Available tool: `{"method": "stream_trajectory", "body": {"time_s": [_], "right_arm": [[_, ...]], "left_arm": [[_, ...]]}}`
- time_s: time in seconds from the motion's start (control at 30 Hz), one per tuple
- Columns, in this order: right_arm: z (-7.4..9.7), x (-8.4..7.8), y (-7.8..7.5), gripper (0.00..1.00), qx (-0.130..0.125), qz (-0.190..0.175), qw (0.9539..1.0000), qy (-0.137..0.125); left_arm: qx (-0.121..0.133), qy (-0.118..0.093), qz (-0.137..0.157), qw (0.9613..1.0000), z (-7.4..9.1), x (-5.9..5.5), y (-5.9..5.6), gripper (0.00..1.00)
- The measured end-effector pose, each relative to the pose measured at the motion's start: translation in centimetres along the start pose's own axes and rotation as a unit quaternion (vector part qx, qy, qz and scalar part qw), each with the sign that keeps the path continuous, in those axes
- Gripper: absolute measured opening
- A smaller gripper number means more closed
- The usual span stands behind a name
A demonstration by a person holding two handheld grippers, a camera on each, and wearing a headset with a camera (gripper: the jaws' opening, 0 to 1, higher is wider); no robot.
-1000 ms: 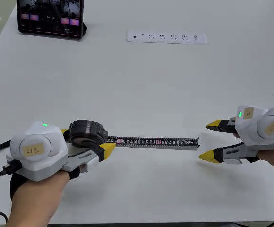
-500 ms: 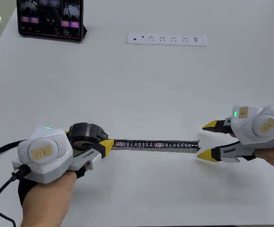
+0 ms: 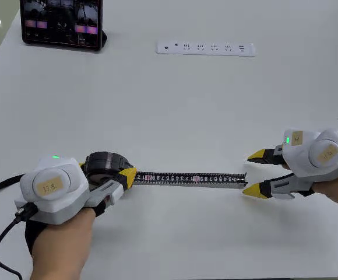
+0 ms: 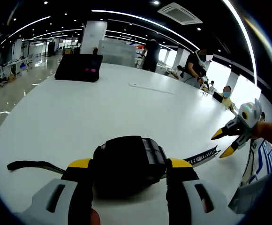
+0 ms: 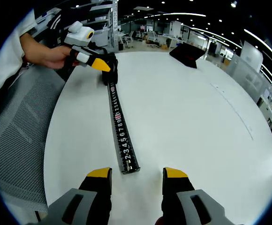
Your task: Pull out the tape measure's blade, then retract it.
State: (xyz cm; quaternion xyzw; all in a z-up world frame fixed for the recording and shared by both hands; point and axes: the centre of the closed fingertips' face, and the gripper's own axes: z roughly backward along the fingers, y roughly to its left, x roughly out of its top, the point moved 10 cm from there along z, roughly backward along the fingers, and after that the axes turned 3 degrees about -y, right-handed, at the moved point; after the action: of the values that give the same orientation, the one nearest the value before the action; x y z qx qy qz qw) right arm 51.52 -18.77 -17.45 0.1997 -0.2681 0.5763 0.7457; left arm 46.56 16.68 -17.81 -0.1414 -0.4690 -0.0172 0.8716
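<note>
The left gripper (image 3: 104, 171) has slid a little nearer the person than a second ago. It squeezes the black tape measure (image 4: 129, 157) between its jaws on the white table (image 3: 175, 105). The blade (image 3: 189, 177) lies flat, pulled out about as far as before. The right gripper (image 3: 254, 173) has come closer; its jaws are wide apart, and the blade's tip sits just in front of them, not touching

The tape blade (image 5: 121, 133) bears printed numerals 2 through 9.
</note>
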Motion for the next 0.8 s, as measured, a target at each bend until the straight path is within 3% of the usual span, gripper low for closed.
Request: {"method": "stream_trajectory", "body": {"time_s": [0.8], "right_arm": [[-0.73, 0.19, 0.17, 0.23, 0.04, 0.029, 0.9986, 0.018]], "left_arm": [[0.001, 0.003, -0.008, 1.0, 0.0, -0.04, -0.14, 0.59]]}}
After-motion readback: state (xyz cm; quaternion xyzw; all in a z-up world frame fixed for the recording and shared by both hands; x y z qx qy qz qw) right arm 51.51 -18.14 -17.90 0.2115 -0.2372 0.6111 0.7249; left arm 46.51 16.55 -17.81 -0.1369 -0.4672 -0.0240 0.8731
